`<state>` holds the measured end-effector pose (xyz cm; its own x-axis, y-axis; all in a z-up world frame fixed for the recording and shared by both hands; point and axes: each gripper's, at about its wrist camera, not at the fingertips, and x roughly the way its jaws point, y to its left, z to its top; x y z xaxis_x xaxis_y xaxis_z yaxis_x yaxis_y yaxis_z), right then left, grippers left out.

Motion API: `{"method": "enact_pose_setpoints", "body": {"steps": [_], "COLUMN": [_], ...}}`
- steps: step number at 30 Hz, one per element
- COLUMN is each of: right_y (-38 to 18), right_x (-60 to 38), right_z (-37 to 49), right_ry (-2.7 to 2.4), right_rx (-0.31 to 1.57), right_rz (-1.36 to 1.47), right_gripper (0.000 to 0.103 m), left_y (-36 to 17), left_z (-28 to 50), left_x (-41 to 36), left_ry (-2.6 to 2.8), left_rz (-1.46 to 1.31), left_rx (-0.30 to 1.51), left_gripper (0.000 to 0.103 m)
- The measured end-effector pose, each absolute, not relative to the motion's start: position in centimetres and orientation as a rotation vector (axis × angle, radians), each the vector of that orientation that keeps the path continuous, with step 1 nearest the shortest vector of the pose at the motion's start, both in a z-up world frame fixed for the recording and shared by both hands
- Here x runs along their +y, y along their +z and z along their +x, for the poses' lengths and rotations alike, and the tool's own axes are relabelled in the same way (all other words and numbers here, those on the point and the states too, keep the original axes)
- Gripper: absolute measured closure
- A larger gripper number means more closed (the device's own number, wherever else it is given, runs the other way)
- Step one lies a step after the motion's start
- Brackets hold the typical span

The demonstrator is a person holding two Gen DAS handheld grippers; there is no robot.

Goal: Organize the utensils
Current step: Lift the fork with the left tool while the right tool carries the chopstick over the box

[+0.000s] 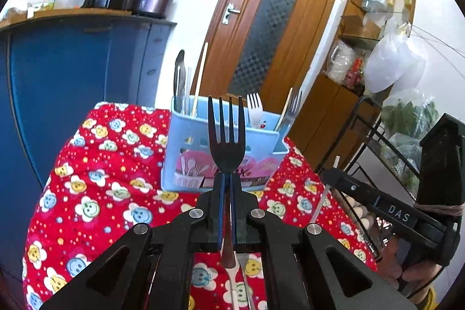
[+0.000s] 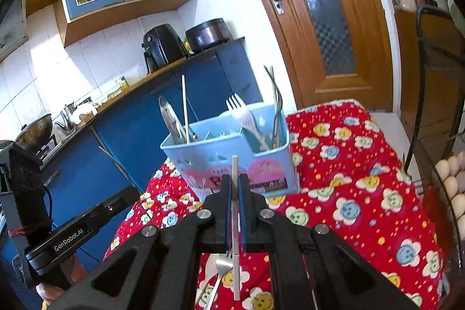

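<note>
Standing in the blue caddy [image 2: 232,153]: forks, tongs, chopstick; left claw [image 1: 227,179] pinching black fork [image 1: 226,132], right claw [image 2: 234,182] pinching chopstick [image 2: 234,173].

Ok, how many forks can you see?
4. A black fork in the left hand-held gripper; a white fork and a metal fork in the blue caddy; a second metal fork on the cloth beneath the right hand-held gripper, which grips a white stick. Others may be hidden.

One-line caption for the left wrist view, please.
Left gripper shut on a black fork, tines up, before a blue utensil caddy.
</note>
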<state>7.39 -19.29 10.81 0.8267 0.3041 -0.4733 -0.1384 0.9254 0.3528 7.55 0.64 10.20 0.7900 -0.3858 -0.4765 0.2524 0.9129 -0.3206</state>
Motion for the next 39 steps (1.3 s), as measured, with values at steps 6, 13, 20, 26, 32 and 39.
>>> {"method": "enact_pose_setpoints", "body": {"steps": [6, 13, 20, 26, 32, 39], "right_y": [12.1, 13.7, 15.4, 16.9, 18.0, 19.1], "right_x": [-20.0, -20.7, -21.1, -21.2, -21.3, -21.6], "right_z": [7.6, 8.1, 8.8, 9.9, 11.2, 13.5], "right_ry": [0.230, 0.217, 0.213, 0.201, 0.191, 0.164], "right_rx": [0.515, 0.483, 0.456, 0.430, 0.409, 0.381], "right_rz": [0.309, 0.288, 0.269, 0.245, 0.223, 0.216], "right_gripper": [0.097, 0.097, 0.097, 0.097, 0.097, 0.097], "left_y": [11.7, 13.6, 15.9, 18.3, 20.8, 21.0], "left_z": [8.2, 9.4, 11.2, 12.4, 14.1, 16.8], "left_x": [0.7, 1.0, 1.2, 1.0, 0.6, -0.3], "left_ry": [-0.340, -0.324, -0.286, -0.269, -0.239, -0.201], "left_rz": [-0.242, -0.240, -0.231, -0.203, -0.173, -0.138], "left_rx": [0.533, 0.503, 0.468, 0.417, 0.367, 0.356], "left_gripper": [0.100, 0.100, 0.100, 0.100, 0.100, 0.100]}}
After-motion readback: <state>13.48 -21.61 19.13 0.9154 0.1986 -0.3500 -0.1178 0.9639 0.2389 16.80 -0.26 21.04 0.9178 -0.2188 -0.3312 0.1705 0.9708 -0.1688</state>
